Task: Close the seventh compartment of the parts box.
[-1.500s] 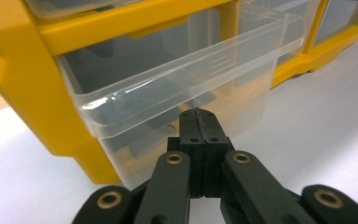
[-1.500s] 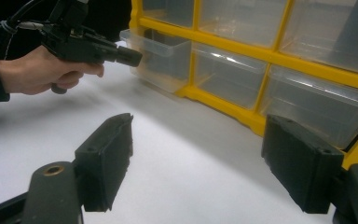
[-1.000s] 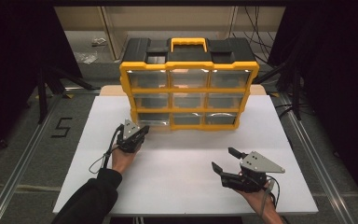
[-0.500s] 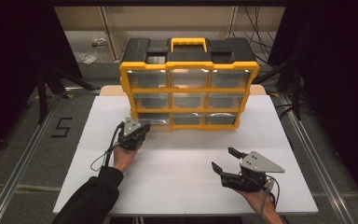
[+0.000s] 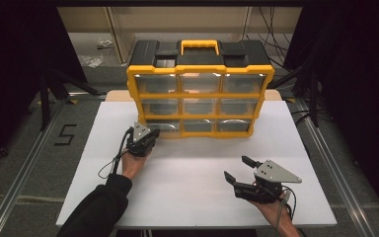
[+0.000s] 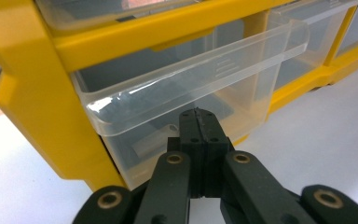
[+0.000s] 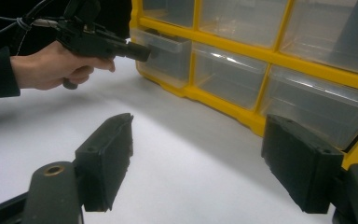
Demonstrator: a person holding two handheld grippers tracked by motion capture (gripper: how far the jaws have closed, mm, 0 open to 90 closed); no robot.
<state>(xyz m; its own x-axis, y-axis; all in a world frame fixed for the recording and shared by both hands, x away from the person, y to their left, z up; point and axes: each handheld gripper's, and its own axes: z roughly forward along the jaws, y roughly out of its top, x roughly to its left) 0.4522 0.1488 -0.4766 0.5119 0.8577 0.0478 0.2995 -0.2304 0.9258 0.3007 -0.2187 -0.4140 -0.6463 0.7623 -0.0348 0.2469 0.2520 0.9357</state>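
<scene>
A yellow organiser (image 5: pixel 200 84) with a black top and several clear drawers stands at the back of the white table (image 5: pixel 192 192). Its bottom-left drawer (image 6: pixel 191 88) sticks out a little from the frame. My left gripper (image 6: pixel 198 114) is shut with nothing between its jaws, and its tips rest against that drawer's front just under the handle lip. In the high view the left gripper (image 5: pixel 153 134) meets the drawer (image 5: pixel 165 127) at the cabinet's lower left corner. Dim pale and dark pieces lie inside the drawer. My right gripper (image 5: pixel 238 169) hovers open at the near right, far from the organiser (image 7: pixel 261 60).
The right gripper view shows the hand with the left gripper (image 7: pixel 142 52) at the bottom-left drawer (image 7: pixel 165 51). A yellow carry handle (image 5: pixel 200 47) tops the cabinet. Bare white table lies between the two hands. Metal rails and dark floor surround the table.
</scene>
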